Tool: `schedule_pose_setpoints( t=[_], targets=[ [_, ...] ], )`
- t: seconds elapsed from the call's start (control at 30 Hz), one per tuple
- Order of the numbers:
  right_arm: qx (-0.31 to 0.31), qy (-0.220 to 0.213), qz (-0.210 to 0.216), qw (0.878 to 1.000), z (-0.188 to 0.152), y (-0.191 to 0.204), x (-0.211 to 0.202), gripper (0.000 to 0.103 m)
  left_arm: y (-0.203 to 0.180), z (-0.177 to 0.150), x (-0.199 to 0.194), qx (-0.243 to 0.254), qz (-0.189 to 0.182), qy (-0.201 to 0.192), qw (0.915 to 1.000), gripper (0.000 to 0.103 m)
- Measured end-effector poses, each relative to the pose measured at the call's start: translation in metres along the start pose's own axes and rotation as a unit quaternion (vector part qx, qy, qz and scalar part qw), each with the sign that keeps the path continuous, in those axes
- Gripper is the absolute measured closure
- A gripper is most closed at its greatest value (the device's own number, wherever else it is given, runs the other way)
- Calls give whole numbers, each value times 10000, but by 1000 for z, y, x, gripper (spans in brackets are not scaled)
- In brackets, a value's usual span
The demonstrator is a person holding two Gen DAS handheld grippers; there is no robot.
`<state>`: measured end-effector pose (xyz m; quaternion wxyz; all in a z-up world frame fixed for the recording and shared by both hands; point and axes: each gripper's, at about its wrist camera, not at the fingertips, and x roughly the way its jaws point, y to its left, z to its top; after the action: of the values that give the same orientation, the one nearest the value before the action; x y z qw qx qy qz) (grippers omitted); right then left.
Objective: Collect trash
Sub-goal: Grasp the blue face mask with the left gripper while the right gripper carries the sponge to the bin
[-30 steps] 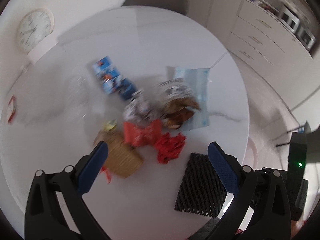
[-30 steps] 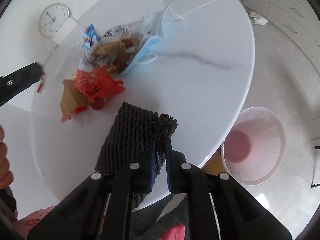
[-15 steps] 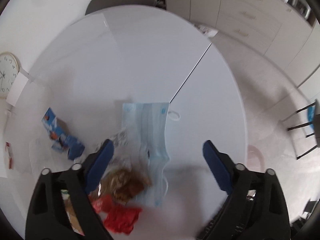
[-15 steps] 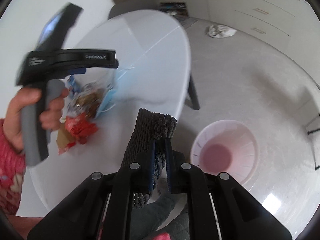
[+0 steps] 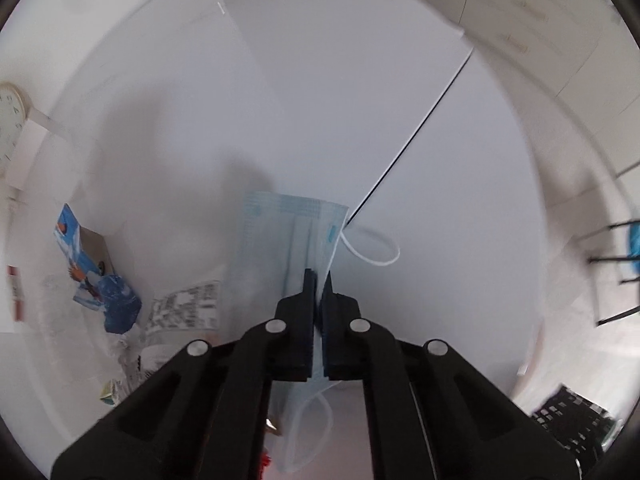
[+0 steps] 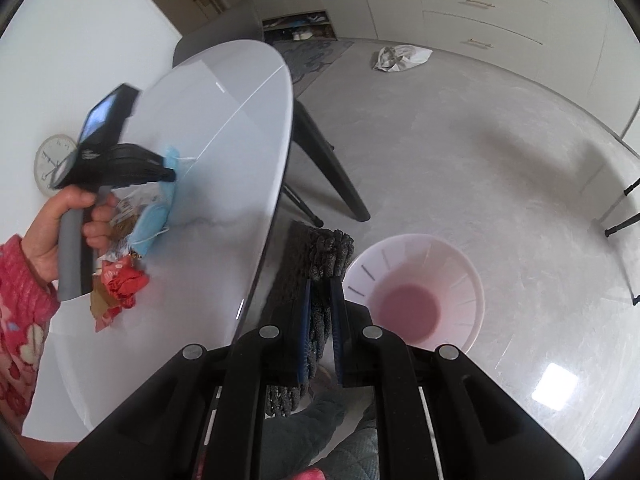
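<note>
A light blue face mask (image 5: 280, 232) lies on the white round table (image 5: 320, 100). My left gripper (image 5: 318, 280) points steeply down, its jaws closing tight on the mask's right edge, pads pressing it. In the right wrist view the same gripper (image 6: 172, 174) pinches the mask (image 6: 170, 160), with a hand in a pink sleeve holding it. My right gripper (image 6: 320, 284) is shut on a black foam net (image 6: 320, 248), which hangs off the table edge beside a pink waste bin (image 6: 412, 292) on the floor.
A blue carton (image 5: 80, 264) and a clear labelled wrapper (image 5: 184, 304) lie left of the mask. Red wrappers (image 6: 120, 280) sit near the hand. A clock (image 6: 54, 164), a grey chair (image 6: 224, 28) and a crumpled bag (image 6: 400, 58) on the floor are further off.
My left gripper moved over the mask, came down and shut on it. My right gripper carried the foam net off the table toward the pink bin.
</note>
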<state>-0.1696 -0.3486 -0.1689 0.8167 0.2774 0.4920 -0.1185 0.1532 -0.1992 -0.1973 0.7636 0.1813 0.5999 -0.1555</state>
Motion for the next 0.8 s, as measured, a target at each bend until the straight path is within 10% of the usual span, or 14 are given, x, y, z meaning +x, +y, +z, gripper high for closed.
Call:
schedule_pose_setpoints(
  t=[0.2, 0.4, 0.8],
  targets=[
    [-13, -101, -31, 9999, 5, -8, -4, 93, 18, -1, -50, -371, -1246, -474, 9904, 101],
    [15, -271, -137, 9995, 11, -18, -7, 92, 39, -15, -88, -1027, -2827, -668, 9514, 101],
    [383, 197, -959, 9945, -6, -80, 65, 92, 45, -45, -116, -879, -3230, -830, 9386, 101]
  ],
)
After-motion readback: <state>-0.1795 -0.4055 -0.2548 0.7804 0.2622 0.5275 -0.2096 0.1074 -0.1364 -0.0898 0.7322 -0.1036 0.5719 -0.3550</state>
